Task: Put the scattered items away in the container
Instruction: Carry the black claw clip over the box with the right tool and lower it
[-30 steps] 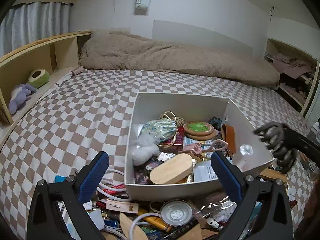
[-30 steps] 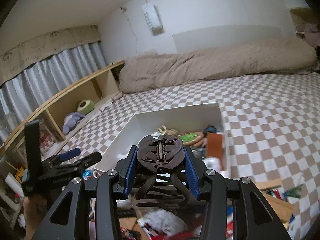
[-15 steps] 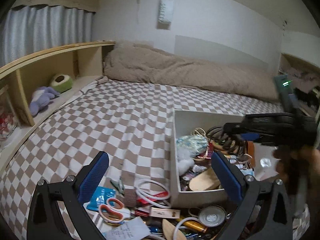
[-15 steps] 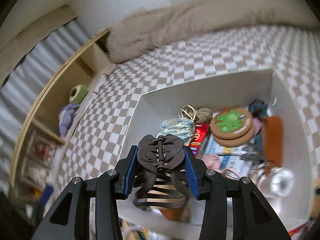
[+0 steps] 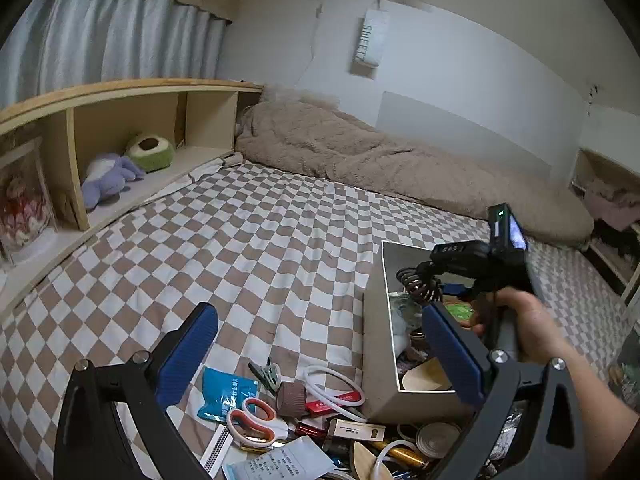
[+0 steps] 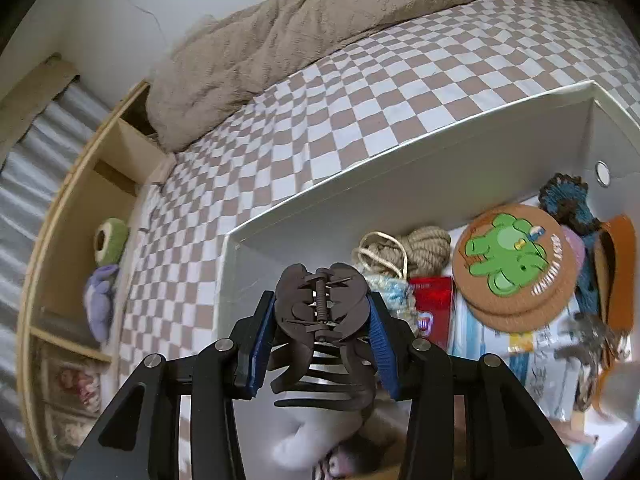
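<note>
1. Right hand-held gripper [image 6: 322, 330], blue pads pinching a dark brown hair claw clip [image 6: 322, 312] by its two wings; spring hinge faces up, teeth hang toward the camera.
2. The clip sits right between the pads, off the bed, over the near-left part of the white container [image 6: 400, 184]. In the left wrist view the same clip [image 5: 418, 284] pokes out of the right hand-held gripper [image 5: 424, 286] just above the container's left wall [image 5: 374, 340]; a person's hand [image 5: 528, 328] holds the handle.
3. Under the clip: something white and fluffy [image 6: 320, 440], blurred.
4. Further in the container: red pack [image 6: 434, 300], coil of rope [image 6: 424, 248], two round cork coasters with a green figure [image 6: 516, 264], dark blue knitted thing [image 6: 568, 204], orange strap [image 6: 620, 264].
5. Left hand-held gripper [image 5: 316, 356] spread wide, nothing between the pads, low over the clutter in front of the container.
6. Clutter on the checked bed sheet [image 5: 240, 256]: red-and-white scissors [image 5: 250, 420], blue packet [image 5: 228, 394], white cable loop [image 5: 336, 388], brown fabric roll [image 5: 290, 398], paper slip [image 5: 280, 460], round tin lid [image 5: 434, 436].
7. Far: beige duvet [image 5: 380, 160] along the wall, wooden shelf [image 5: 120, 92] with a purple plush [image 5: 108, 178] and a green plush [image 5: 150, 152], grey curtain [image 5: 100, 44].
</note>
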The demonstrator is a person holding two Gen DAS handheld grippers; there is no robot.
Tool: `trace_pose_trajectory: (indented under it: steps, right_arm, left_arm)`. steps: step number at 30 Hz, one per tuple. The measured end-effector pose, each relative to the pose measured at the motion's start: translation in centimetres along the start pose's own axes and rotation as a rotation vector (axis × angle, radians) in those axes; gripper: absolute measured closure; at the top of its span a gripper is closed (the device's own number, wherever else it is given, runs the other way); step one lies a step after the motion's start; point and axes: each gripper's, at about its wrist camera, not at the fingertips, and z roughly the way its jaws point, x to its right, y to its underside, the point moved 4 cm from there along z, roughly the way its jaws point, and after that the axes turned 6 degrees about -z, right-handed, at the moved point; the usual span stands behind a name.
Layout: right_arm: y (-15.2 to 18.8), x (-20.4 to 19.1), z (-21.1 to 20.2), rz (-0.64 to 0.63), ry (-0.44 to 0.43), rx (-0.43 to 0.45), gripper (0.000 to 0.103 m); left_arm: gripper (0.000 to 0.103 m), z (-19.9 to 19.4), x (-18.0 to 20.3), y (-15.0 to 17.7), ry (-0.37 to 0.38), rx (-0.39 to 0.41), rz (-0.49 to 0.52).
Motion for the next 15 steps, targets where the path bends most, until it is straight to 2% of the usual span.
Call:
trace_pose_trajectory:
  steps: [5, 12, 13, 14, 15]
  right_arm:
    - [-0.4, -0.4, 1.9, -0.019, 0.029, -0.008, 0.058]
    - [0.3, 0.9, 4.1, 0.105, -0.054, -0.087, 0.057]
    - [0.4, 1.1, 4.2, 0.118, -0.059, -0.096, 0.051]
    - [0.5, 1.3, 4.3, 0.133, -0.057, -0.109, 0.038]
    - [0.6, 1.4, 4.4, 0.149, -0.064, -0.115, 0.033]
  left_arm:
    - [0.000, 0.2, -0.4, 0.1, 0.007, -0.004, -0.025]
    - [0.000, 0.1, -0.2, 0.2, 0.013, -0.004, -0.026]
    - [0.000, 0.1, -0.2, 0.3, 0.013, -0.004, -0.026]
    - [0.000, 0.1, -0.2, 0.2, 0.014, -0.003, -0.026]
    - [0.000, 0.1, -0.2, 0.2, 0.014, -0.003, -0.027]
